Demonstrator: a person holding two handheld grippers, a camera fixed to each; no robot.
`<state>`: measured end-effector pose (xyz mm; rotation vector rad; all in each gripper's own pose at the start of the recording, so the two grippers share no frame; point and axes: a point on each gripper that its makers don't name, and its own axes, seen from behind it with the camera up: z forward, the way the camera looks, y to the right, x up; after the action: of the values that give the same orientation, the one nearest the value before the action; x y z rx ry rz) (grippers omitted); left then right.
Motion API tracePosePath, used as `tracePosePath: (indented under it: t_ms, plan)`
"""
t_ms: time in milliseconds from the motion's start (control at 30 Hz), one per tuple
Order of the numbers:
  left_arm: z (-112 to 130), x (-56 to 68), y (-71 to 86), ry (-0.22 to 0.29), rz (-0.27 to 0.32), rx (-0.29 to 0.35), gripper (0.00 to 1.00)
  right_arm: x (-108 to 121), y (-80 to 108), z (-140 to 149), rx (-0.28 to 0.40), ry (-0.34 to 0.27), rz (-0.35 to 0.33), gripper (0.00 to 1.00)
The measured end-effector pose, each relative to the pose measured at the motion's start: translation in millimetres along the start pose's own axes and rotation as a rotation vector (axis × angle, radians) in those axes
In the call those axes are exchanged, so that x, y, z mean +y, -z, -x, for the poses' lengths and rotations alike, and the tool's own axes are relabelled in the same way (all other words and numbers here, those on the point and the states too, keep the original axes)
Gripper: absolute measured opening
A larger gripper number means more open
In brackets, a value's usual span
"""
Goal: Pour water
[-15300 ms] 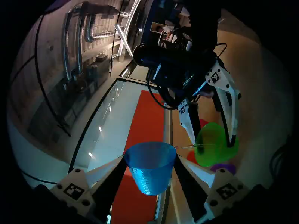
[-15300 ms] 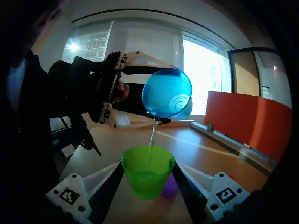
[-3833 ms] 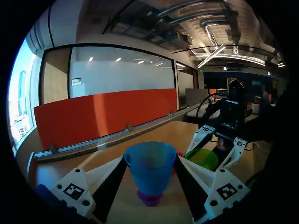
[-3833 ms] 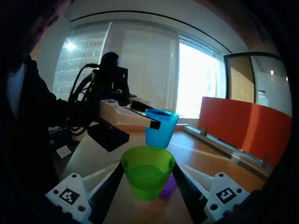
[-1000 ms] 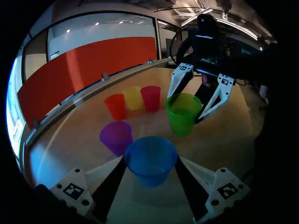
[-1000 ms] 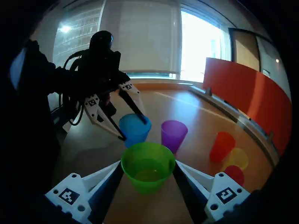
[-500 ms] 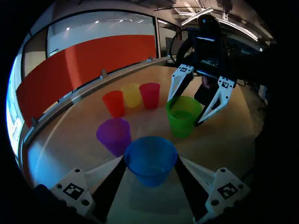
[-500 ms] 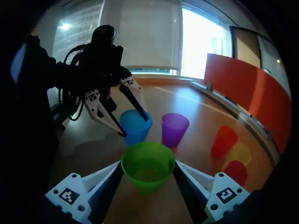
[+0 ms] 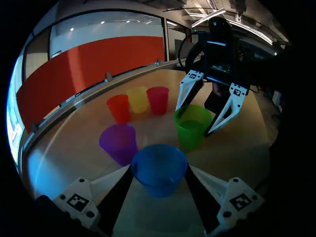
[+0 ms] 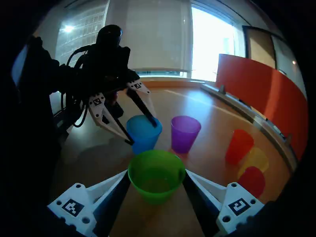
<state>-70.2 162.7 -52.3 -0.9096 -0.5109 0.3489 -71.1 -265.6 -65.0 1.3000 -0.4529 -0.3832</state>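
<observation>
In the left gripper view my left gripper (image 9: 158, 173) is shut on the blue cup (image 9: 159, 169), held upright low over the wooden table (image 9: 237, 150). Farther off, the right gripper (image 9: 194, 126) holds the green cup (image 9: 192, 125), which has water in it. In the right gripper view my right gripper (image 10: 157, 179) is shut on the green cup (image 10: 156, 178), with water in its bottom. Beyond it the left gripper (image 10: 141, 132) grips the blue cup (image 10: 143, 133).
A purple cup (image 9: 117, 143) stands just left of the blue one, also seen as the purple cup (image 10: 185, 133). Orange (image 9: 119, 108), yellow (image 9: 138, 99) and red (image 9: 158, 99) cups stand in a row farther back. An orange partition (image 9: 87, 71) runs along the table's far edge.
Both cups have sunk slightly toward the table over the last second. Much earlier the blue cup was tipped, pouring water into the green cup; it now stands upright.
</observation>
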Motion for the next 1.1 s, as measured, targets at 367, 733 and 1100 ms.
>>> tracePosePath:
  t_ms: [367, 733, 1100]
  plan:
    - [5, 1.4, -2.1, -0.004, 0.005, 0.002, 0.88, 0, -2.7, 5, -0.007, -0.005, -0.001, 0.91]
    - [9, 2.4, -0.4, -0.003, 0.008, -0.006, 0.88, 2, -1.9, 15, -0.026, 0.001, 0.008, 0.91]
    - [13, 1.9, -3.6, -0.002, 0.004, -0.017, 0.88, 2, -0.2, 19, -0.033, -0.009, 0.016, 0.93]
